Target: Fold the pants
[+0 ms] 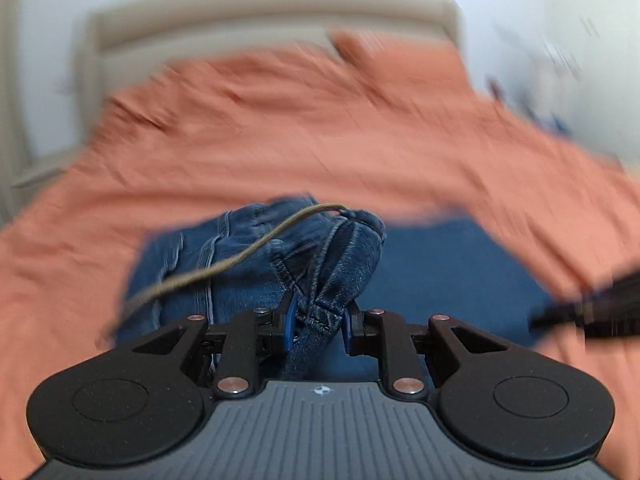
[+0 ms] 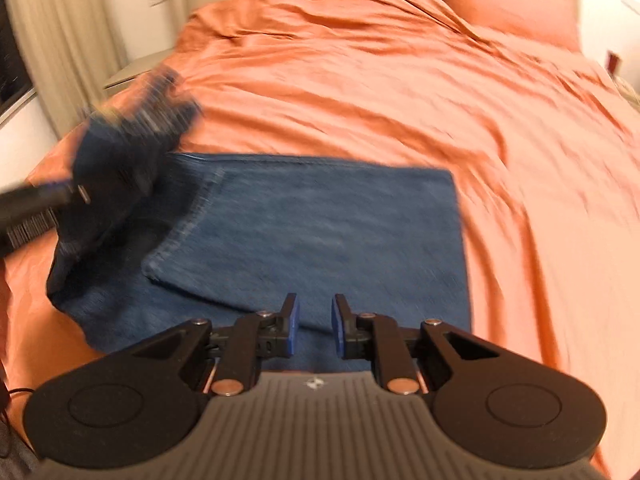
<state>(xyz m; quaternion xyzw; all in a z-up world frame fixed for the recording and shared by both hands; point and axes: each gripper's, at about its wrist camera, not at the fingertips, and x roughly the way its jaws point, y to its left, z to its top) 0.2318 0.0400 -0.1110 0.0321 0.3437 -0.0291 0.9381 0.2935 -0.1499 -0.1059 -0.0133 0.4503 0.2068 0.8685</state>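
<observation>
Blue denim pants lying on orange bedsheet, near foot end of bed, partly folded: flat rectangular slab with a seamed layer laid diagonally on top, straight edge on the right. Left end of pants bunched up and raised off the sheet, pinched in left gripper; between blue pads sits a thick wad of hem, stitched edge visible, jaws clamped on it with the fabric filling the gap. Tan drawstring arcing from the top of that wad out to the left, loose end blurred. Same gripper visible from right wrist view as a dark blurred shape at left, denim draped beneath it. Right gripper low over near edge of the flat denim, jaws spread with a clear gap, nothing between pads, fabric visible through the gap; cannot tell whether tips touch the cloth. Seen from left wrist view only as a dark blurred edge at right. Sheet wrinkled all over. Orange pillow at far right of bed, against beige headboard. Beige curtain on left wall, pale nightstand surface beside bed. Both views heavily motion-blurred, left one worse.
</observation>
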